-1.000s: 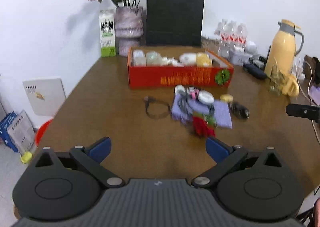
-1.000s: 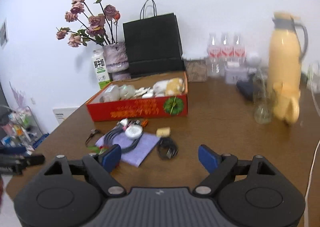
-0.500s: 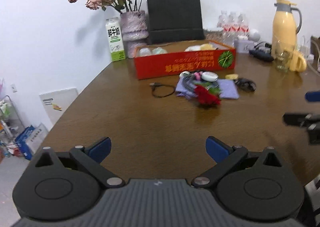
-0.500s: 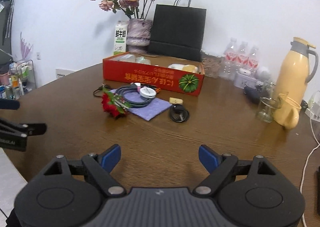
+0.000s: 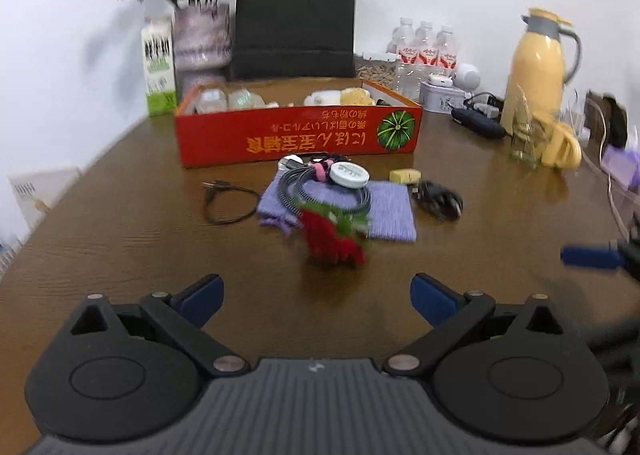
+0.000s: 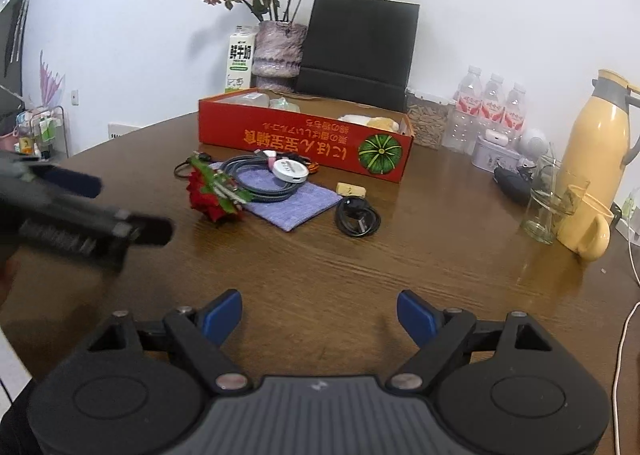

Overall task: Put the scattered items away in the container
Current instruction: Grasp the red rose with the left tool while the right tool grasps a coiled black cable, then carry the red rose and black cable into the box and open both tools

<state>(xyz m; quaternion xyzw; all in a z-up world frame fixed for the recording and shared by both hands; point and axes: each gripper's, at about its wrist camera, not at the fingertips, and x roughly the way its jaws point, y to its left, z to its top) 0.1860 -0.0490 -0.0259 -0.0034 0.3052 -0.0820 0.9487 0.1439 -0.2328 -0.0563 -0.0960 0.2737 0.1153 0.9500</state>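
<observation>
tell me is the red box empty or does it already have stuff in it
Partly filled. The open-topped red box already holds pale wrapped items at its left end and a white and a yellow lump toward its right; what they are is too blurred to tell.

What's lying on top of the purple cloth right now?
On the purple woven cloth lie a coiled grey braided cable and a round white disc, with the red artificial rose at its edge. Anything under them is hidden.

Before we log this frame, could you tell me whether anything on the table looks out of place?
Loose items lie heaped before the red box: a red rose and coiled cable on a purple cloth. Nothing looks spilled or damaged.
</observation>
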